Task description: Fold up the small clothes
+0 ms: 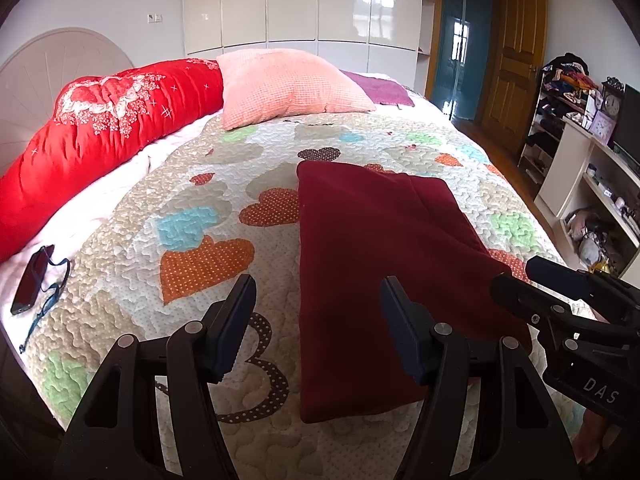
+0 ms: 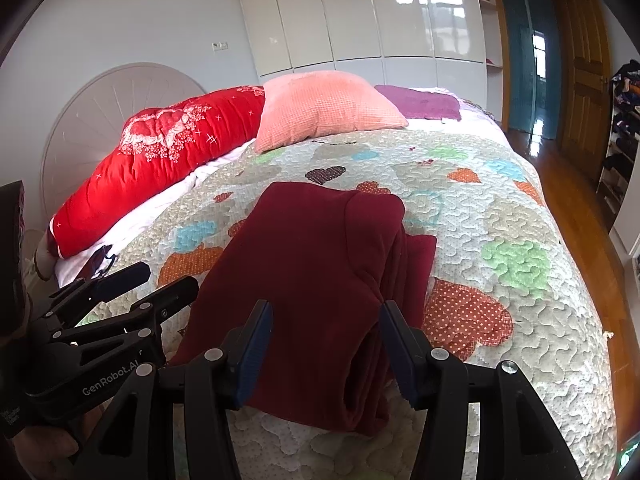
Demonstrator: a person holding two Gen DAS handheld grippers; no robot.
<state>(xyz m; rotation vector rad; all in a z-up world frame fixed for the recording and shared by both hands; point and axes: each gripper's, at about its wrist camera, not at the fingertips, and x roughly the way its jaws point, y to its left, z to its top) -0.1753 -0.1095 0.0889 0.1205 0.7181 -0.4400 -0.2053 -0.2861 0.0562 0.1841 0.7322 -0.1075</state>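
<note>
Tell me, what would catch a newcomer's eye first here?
A dark red folded garment lies in the middle of a heart-patterned quilt. At the head of the bed lie a bright red bolster and a pink pillow. Both hand-held grippers, left and right, hover open over the garment's near end.

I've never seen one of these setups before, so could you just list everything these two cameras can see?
garment: one, dark red, folded, lying on the bed nearest the grippers
quilt: one, cream with coloured hearts, covering the bed
pillow: one, pink, at the far end of the bed
bolster: one, bright red with white flowers, along the headboard side
cloth: one, purple, flat behind the pillow
phone: one, dark, with a blue strap, at the bed's left edge
wardrobe: one, glossy white, against the far wall
shelves: white, cluttered, on the right
left gripper: one, black, open, empty
right gripper: one, black, open over the garment
</note>
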